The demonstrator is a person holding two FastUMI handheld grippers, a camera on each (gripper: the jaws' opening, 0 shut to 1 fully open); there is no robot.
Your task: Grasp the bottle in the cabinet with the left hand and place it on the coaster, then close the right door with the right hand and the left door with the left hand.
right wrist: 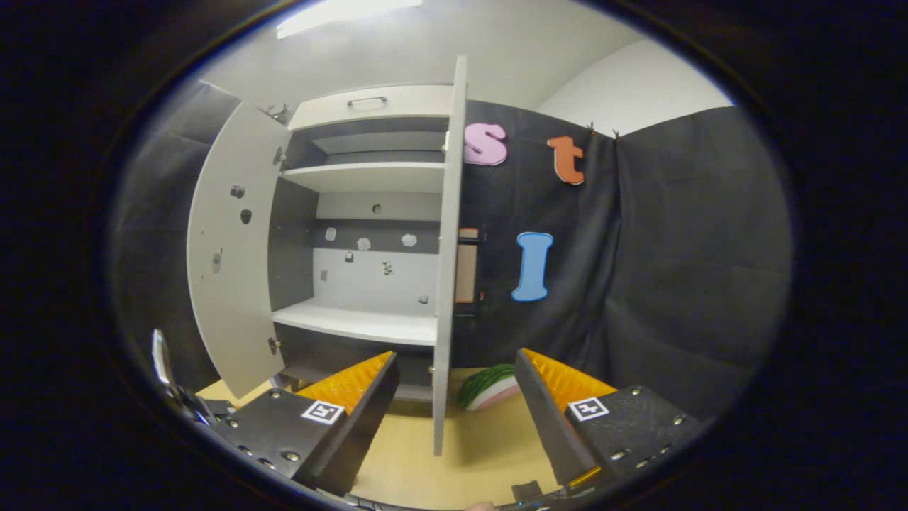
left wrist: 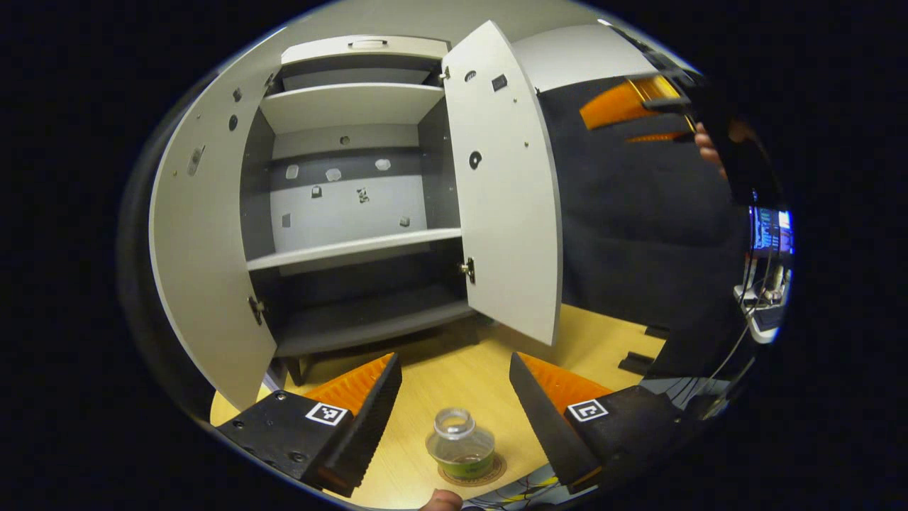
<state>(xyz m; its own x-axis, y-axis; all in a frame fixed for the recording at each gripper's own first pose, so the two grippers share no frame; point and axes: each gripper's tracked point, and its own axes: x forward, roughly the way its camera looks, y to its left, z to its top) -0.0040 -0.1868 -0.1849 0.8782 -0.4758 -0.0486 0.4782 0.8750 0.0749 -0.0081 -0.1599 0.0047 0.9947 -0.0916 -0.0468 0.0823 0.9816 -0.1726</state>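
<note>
Already spread wide and empty, the left gripper (left wrist: 454, 419) frames the small clear plastic bottle (left wrist: 460, 446) standing on its round brown coaster (left wrist: 498, 474), while the right gripper (right wrist: 454, 419), likewise spread, faces the open grey right door (right wrist: 448, 248), apparently to close it.

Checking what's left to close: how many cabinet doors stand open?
2. The left door is swung out on the cabinet's left; the right door is swung out on its right, seen edge-on in the right gripper view.

Both grippers, left gripper (left wrist: 454, 419) & right gripper (right wrist: 454, 415): black angular bodies w/ small screws, 1 white square tag w/ black pattern per finger base, 2 wedge-shaped fingers w/ ribbed inner faces.
</note>
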